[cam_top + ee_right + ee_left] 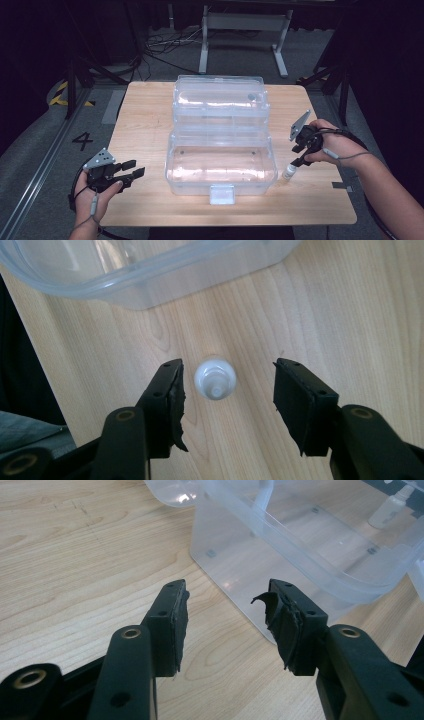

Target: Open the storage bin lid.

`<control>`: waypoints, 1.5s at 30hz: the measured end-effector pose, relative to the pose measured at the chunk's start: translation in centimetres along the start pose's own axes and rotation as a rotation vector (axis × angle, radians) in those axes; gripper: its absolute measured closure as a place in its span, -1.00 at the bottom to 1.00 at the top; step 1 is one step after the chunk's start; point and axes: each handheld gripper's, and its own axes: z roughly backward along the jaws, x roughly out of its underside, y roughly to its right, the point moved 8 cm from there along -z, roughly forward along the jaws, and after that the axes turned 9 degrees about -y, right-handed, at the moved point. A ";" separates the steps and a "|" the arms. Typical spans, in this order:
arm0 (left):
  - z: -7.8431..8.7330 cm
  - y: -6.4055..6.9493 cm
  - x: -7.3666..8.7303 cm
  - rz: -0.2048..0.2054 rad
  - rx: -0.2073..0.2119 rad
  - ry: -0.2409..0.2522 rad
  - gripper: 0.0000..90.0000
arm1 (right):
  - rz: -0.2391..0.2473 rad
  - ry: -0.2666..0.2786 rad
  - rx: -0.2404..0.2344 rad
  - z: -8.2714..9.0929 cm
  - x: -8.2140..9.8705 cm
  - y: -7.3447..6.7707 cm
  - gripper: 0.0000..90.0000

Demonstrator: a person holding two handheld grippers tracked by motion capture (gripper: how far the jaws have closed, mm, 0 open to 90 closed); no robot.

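Fingers of right gripper [225, 390] spread astride small white bottle [215, 378] — upright, untouched, nozzle up.

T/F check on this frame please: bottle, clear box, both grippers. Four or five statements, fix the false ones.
1. The small white bottle stands upright on the table. True.
2. The right gripper is clamped on the bottle. False: its jaws stand open on either side, pads clear of it.
3. The clear box is closed. False: its lid is swung back.
4. The left gripper holds nothing. True.
5. The bottle is inside the box. False: it stands on the table beside the box.
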 end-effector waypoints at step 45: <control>0.0 -0.6 0.2 0.020 -0.011 0.004 0.09 | 0.046 -0.119 -0.016 -2.8 0.2 -0.6 0.59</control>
